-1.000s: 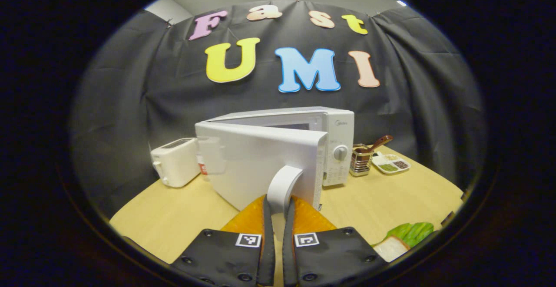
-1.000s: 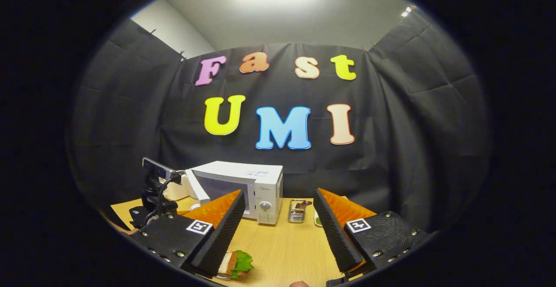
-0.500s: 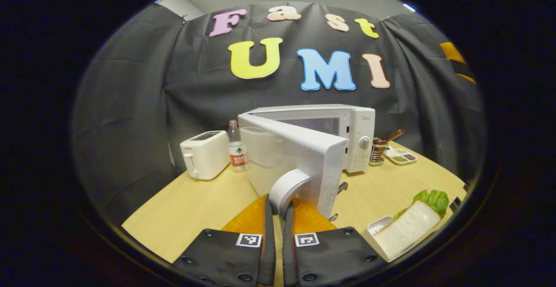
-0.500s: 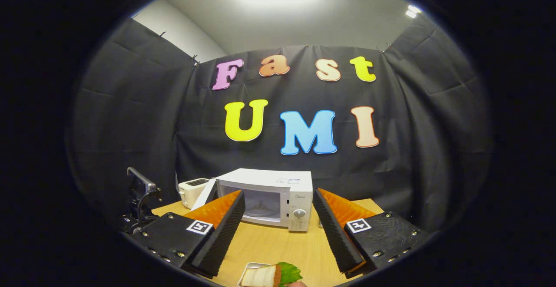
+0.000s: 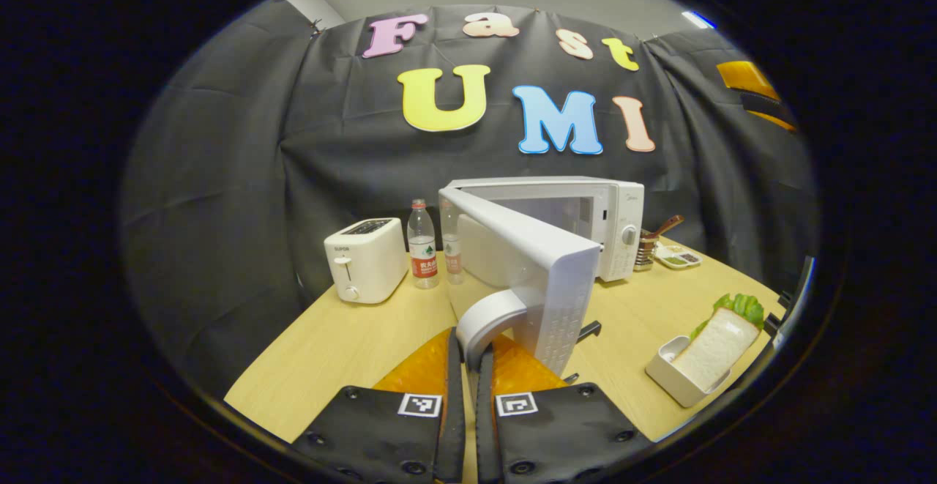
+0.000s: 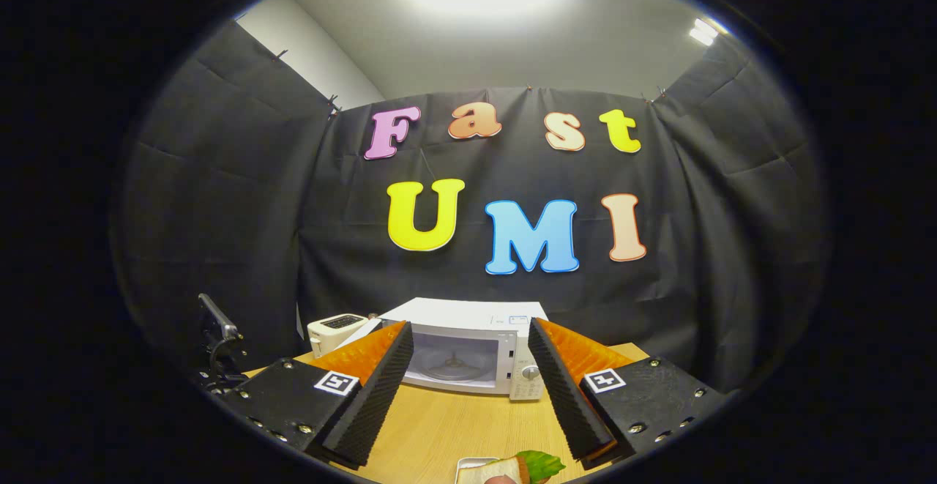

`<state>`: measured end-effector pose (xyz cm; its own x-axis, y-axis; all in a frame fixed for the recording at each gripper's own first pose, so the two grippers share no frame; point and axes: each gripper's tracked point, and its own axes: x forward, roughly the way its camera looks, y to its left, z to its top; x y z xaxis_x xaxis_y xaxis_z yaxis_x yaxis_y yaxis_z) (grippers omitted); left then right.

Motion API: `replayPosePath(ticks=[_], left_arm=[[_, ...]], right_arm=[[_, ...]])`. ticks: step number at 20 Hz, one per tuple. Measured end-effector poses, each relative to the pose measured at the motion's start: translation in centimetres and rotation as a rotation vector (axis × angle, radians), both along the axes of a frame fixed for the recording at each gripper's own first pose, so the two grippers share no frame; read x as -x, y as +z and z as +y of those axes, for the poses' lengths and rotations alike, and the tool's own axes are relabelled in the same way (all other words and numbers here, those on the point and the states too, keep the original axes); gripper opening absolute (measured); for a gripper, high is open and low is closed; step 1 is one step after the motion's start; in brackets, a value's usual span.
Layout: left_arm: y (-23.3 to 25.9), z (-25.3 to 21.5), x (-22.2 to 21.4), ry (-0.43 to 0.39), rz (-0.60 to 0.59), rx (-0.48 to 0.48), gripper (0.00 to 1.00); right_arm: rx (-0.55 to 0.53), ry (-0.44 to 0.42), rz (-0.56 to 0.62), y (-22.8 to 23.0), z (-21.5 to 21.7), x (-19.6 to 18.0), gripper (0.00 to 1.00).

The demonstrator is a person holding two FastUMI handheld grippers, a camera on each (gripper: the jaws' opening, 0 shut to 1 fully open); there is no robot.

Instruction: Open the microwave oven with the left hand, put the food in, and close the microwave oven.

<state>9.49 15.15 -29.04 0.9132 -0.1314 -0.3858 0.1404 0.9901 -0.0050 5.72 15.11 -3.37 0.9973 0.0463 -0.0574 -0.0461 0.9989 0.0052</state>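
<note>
The white microwave (image 5: 615, 209) stands at the back of the wooden table with its door (image 5: 538, 264) swung wide open. My left gripper (image 5: 471, 339) is shut on the door's curved white handle (image 5: 483, 315). A sandwich with lettuce (image 5: 714, 337) leans in a small white tray (image 5: 670, 378) at the right. In the right gripper view the right gripper (image 6: 468, 389) is open and holds nothing. It hangs above the table, facing the open microwave cavity (image 6: 454, 359). The sandwich (image 6: 512, 469) lies just below its fingers.
A white toaster (image 5: 366, 268) and two water bottles (image 5: 422, 246) stand left of the microwave. A utensil holder (image 5: 644, 250) and a condiment dish (image 5: 677, 255) sit to its right. Bare table (image 5: 329, 352) lies left of the open door.
The left gripper has pulled the handle, swinging the door from slightly ajar to wide open. The right gripper has turned to face the cavity, with the sandwich now below its fingers.
</note>
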Motion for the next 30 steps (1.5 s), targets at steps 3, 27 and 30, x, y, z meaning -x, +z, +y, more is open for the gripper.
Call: replayPosePath(ticks=[3, 27, 30], left_arm=[[-0.1, 1.3, 0.0, 0.023, -0.012, 0.012, 0.14], [18.7, -0.3, 13.5, 0.402, -0.248, -0.184, 0.95], [18.9, -0.5, 13.6, 0.421, -0.252, -0.197, 1.0]], right_arm=[[0.033, -0.012, 0.022, -0.3, -0.7, 0.0, 0.96], [-0.213, 0.326, 0.832, -23.1, -7.2, 2.1, 0.99], [-0.261, 0.334, 0.914, -25.6, -7.3, 2.9, 0.99]])
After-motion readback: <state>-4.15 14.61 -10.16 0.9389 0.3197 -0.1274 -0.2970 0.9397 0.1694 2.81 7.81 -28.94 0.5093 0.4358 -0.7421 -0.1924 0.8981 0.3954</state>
